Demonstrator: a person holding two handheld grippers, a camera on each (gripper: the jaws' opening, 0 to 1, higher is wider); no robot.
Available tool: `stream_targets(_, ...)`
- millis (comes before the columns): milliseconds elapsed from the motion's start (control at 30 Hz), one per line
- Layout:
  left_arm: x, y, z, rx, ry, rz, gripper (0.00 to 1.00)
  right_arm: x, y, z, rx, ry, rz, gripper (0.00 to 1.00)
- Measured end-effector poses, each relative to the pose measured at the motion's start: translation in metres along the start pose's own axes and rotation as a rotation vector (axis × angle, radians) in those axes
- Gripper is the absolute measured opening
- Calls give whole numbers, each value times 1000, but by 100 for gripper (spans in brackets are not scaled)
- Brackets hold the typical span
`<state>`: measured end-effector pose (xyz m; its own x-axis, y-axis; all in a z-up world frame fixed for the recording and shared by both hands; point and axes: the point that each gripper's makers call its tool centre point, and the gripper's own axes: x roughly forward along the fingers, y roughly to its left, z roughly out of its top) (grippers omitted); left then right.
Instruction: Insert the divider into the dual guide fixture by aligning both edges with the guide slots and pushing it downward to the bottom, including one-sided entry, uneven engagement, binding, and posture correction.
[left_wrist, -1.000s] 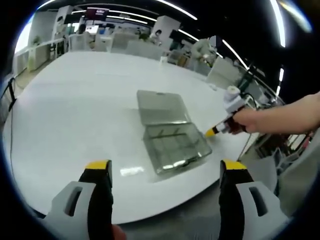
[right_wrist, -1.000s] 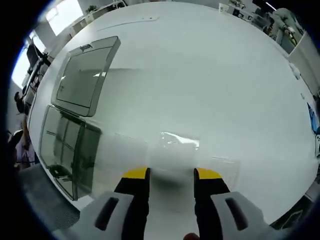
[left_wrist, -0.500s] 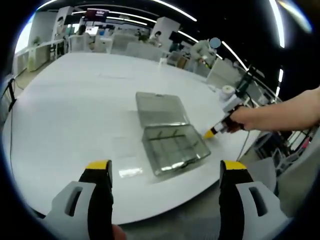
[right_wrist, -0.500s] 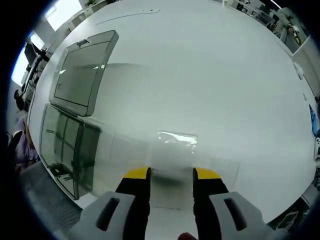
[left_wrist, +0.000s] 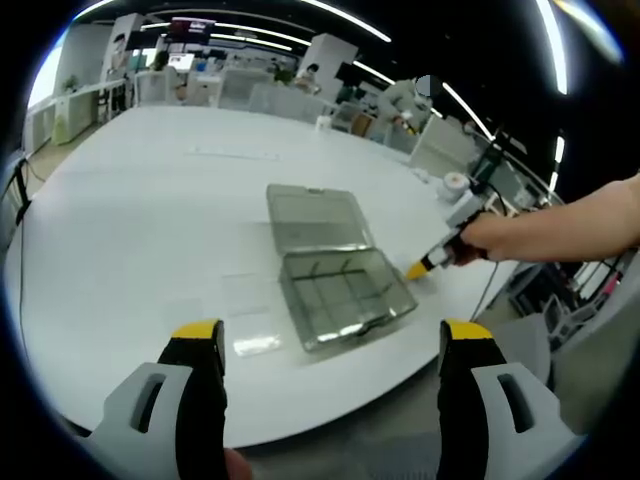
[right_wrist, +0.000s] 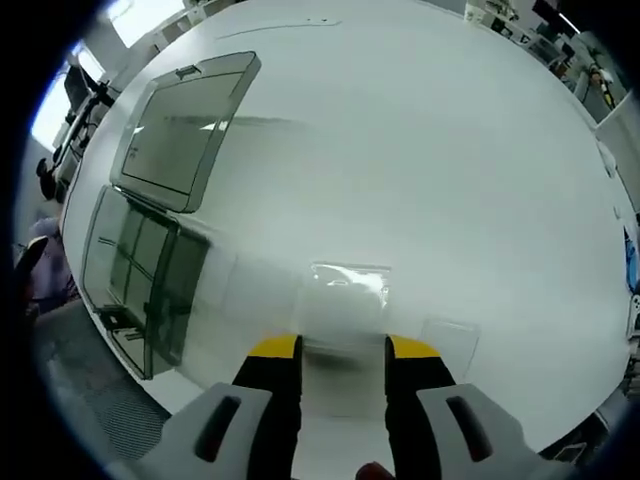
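A clear plastic box with slotted compartments lies open on the white table, its lid folded back behind it. My left gripper hangs open and empty above the table's near edge, in front of the box. A hand brings my right gripper in from the right, its yellow tip beside the box. In the right gripper view my right gripper is shut on a clear divider that juts forward over the table. There the box and lid lie to the left.
Two loose clear dividers lie flat on the table left of the box; another lies right of my right jaws. The table's near edge runs just beyond my left jaws. Chairs and desks stand beyond the far edge.
Both views have drifted a little, and the right gripper view has rolled slightly. The right gripper has edged toward the box. The box and loose dividers have not moved.
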<state>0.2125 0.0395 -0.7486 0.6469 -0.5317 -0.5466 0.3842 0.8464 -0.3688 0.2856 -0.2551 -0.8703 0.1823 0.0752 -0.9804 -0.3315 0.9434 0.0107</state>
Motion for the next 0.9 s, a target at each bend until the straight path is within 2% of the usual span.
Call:
stream_targets(267,0,-4,0,9,5,-8,85,-6,4,-1,-42,-8,10,26)
stream_targets(633,-1,-6,-1,15,11,-12,85,2,-4,0,-61,4,26,25)
stream_targets(900,1,-10,-1,18,17,-24,85,-3,-1,0,-100,-9,40,25)
